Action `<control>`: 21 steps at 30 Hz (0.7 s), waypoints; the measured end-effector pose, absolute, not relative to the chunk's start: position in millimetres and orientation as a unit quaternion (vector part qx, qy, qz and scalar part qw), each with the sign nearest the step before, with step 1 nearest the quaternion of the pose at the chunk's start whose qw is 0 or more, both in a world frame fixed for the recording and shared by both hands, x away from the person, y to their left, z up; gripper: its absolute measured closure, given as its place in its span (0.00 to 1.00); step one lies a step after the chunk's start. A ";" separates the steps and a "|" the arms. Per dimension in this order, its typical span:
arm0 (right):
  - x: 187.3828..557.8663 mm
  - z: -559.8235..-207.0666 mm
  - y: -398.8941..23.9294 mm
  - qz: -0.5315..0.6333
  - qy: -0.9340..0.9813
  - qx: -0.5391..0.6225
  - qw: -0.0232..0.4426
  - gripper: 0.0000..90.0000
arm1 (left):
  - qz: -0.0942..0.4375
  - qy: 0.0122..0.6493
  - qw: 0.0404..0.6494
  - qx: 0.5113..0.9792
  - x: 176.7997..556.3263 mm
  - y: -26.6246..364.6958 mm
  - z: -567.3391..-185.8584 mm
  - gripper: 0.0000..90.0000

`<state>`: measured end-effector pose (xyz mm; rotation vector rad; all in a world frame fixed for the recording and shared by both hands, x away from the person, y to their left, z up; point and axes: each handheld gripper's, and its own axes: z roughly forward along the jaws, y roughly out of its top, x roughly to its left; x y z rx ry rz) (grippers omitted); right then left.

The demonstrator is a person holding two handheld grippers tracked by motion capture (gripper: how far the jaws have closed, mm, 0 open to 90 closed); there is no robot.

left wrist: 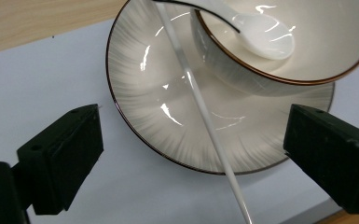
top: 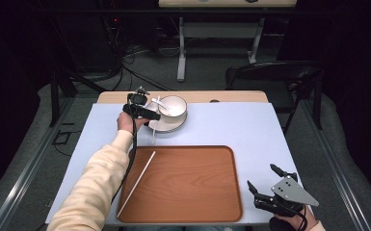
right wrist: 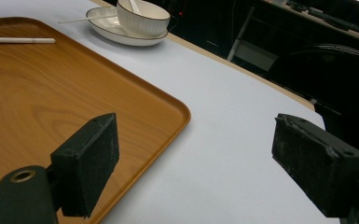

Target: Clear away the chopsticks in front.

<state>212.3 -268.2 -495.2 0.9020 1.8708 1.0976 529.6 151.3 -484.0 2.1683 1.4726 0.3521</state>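
Two white chopsticks, split between crockery and tray, on a pale blue table cover. Left gripper [top: 150, 115] reaching out to the far side of the table, jaws spread wide, straddling the chopstick on the plate [left wrist: 200, 107] without touching it, apparently lined up for a pinch. That stick propped on the rim of the striped plate [left wrist: 135, 93], its upper end leaning against the bowl [left wrist: 242, 74], its lower end running off onto the cover. Bowl seated on the plate, white spoon [left wrist: 261, 32] resting inside. Second chopstick [top: 136, 184] lying slantwise along the left side of the wooden tray [top: 188, 192], one end just past the near edge, seemingly already set down there. Right gripper [top: 264, 187] parked near the tray's right near corner, jaws likewise apart and empty above bare cover, probably waiting its turn. Likely aim, judged from the layout: moving the remaining stick from plate to tray beside its partner. Thin, smooth stick resting on a glazed rim, so liable to roll or slip if pinched off-centre.
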 end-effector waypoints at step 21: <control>212.9 -495.2 -268.9 0.430 0.734 0.356 0.386 0.16 | 0.108 0.565 0.233 0.784 552.9 143.1 -514.1 0.63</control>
